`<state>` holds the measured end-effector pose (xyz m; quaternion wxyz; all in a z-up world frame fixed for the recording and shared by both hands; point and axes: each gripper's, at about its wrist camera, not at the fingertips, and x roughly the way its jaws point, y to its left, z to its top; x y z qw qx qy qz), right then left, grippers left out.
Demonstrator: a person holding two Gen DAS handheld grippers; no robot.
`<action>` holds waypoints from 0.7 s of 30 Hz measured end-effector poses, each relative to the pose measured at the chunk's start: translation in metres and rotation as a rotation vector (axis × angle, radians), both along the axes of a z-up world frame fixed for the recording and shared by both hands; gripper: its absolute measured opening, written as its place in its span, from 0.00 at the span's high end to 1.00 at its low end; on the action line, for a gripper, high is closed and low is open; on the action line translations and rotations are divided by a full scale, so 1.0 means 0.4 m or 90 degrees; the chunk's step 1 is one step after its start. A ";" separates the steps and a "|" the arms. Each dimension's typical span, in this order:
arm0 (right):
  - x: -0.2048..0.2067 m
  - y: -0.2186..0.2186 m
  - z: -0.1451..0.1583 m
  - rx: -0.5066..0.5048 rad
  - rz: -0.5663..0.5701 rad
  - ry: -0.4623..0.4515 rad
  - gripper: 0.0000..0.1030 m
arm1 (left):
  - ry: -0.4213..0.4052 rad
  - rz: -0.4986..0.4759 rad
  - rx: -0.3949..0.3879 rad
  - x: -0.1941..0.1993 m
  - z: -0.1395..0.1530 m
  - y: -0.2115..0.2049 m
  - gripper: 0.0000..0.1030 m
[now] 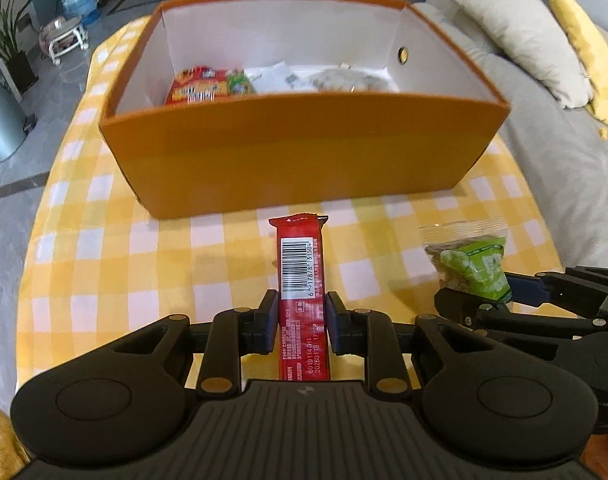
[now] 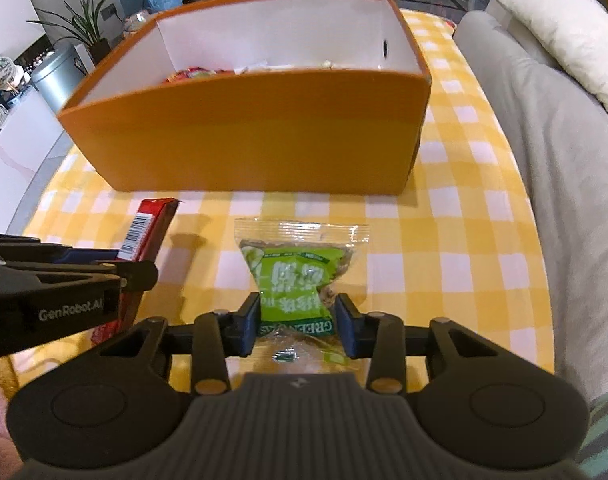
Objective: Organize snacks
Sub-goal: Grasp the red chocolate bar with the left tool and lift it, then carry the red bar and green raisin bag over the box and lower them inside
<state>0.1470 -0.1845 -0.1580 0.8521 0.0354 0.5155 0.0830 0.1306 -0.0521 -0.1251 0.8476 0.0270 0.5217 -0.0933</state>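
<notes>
The left tongs [image 1: 302, 322] are pinching a long red snack bar [image 1: 302, 276] by its sides, barcode facing up, its far end pointing toward the orange box [image 1: 296, 148]; the bar is sitting just short of the box's near wall, over the yellow-checked cloth [image 1: 104, 240] covering the desk. The right tongs [image 2: 298, 322] are squeezing a clear packet of green peas [image 2: 296, 276] (green label, printed upside down from this view), which is likewise hanging in front of the box and not yet inside it. The two pairs of tongs are lying side by side, close together. Inside the box, against its far white wall, a red-and-yellow packet [image 1: 198, 88] and some pale wrappers [image 1: 304, 78] are lying; a grey sofa [image 2: 564, 160] is running along the right edge of the desk.
</notes>
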 end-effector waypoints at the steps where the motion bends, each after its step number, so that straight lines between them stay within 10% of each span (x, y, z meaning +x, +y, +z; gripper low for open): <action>1: -0.002 0.000 0.010 0.001 0.000 -0.003 0.64 | -0.006 -0.003 0.000 -0.003 0.009 -0.001 0.74; 21: -0.061 -0.024 0.227 -0.001 -0.009 -0.123 0.64 | -0.137 -0.032 -0.022 -0.027 0.196 0.015 0.74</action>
